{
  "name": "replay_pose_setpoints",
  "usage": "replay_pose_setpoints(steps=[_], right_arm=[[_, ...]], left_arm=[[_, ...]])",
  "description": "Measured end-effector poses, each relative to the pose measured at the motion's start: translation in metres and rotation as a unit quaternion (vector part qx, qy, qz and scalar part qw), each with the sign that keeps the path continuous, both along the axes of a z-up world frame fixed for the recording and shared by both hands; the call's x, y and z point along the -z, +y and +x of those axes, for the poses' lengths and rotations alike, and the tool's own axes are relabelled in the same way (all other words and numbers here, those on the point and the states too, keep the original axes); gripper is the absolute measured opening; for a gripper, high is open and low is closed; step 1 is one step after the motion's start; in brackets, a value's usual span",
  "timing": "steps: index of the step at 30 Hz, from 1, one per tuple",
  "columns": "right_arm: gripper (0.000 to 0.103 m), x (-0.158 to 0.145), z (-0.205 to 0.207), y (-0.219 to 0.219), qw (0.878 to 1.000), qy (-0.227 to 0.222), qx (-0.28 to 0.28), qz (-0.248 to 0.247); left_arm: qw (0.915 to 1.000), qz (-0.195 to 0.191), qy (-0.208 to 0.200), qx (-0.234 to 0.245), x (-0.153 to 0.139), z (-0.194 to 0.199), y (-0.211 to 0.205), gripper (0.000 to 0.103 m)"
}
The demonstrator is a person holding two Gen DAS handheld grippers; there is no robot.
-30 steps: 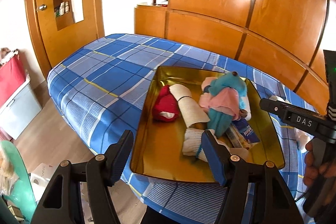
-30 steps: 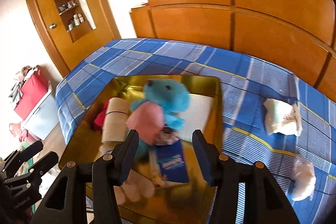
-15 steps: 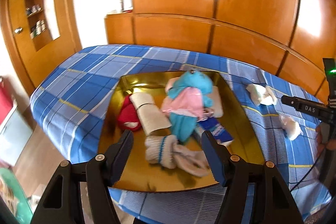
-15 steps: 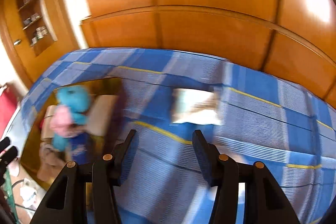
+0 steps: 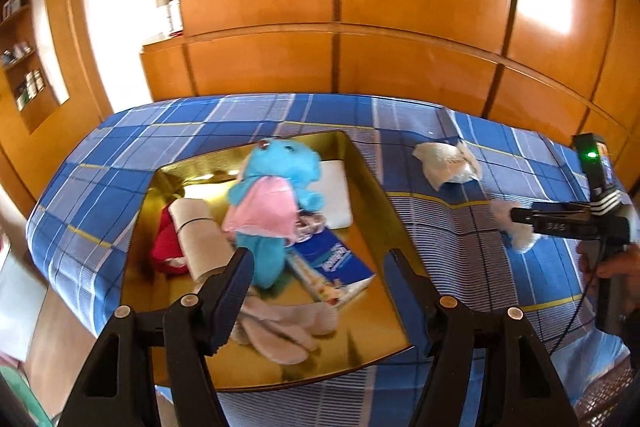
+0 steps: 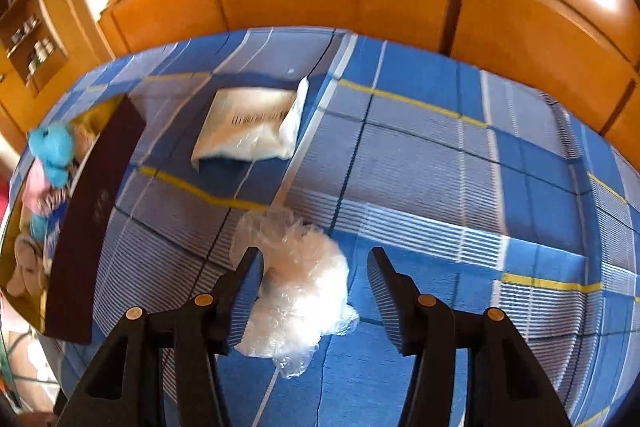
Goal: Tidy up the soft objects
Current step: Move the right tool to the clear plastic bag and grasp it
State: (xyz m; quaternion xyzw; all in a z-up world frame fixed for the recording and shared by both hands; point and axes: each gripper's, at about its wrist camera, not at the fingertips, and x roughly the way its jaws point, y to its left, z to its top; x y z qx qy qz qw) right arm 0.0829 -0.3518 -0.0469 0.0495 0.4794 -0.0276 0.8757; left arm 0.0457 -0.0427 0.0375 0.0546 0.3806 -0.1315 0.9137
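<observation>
From my left wrist, my left claw point(image 5: 318, 273) hangs half-wide and empty over the gold tray point(image 5: 394, 223) holding the blue plush point(image 5: 280, 183). From my right wrist, my right claw point(image 6: 316, 273) stands parted around the crinkled plastic bag point(image 6: 304, 283) on the bed point(image 6: 440, 167), pads not pressing.

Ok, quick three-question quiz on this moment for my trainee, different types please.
1. True or false: the blue plush toy lies on the bedspread, outside the gold tray.
2. What sits between the right claw fingers? A) red cloth B) clear plastic bag C) tissue pack
3. Fill in: the left claw hovers over the ____, holding nothing.

Key: 1 false, it lies inside the tray; 2 B; 3 tray.
</observation>
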Motion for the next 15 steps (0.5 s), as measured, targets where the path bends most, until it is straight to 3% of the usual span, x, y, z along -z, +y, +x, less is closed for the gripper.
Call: replay_pose_setpoints(steps=[5,6,7,9,15], right_arm=[[0.054,0.015,0.010,0.004,0.999,0.028,-0.029,0.020],[0.052,0.019,0.010,0.007,0.998,0.037,-0.039,0.021],[0.042,0.020,0.009,0.008,0.998,0.040,-0.045,0.014],[0.036,0.019,0.003,0.010,0.998,0.032,-0.050,-0.012],[0.035,0.013,-0.014,-0.026,1.000,0.020,-0.007,-0.013]], left_arm=[[0.9996,0.004,0.005,0.028,0.000,0.005,-0.024,0.069],[0.9994,0.004,0.007,0.035,0.000,0.007,-0.031,0.069],[0.9991,0.004,0.008,0.040,0.000,0.009,-0.037,0.069],[0.9986,0.007,0.010,0.052,-0.002,0.013,-0.049,0.070],[0.9944,0.027,0.020,0.100,-0.005,0.034,-0.093,0.078]])
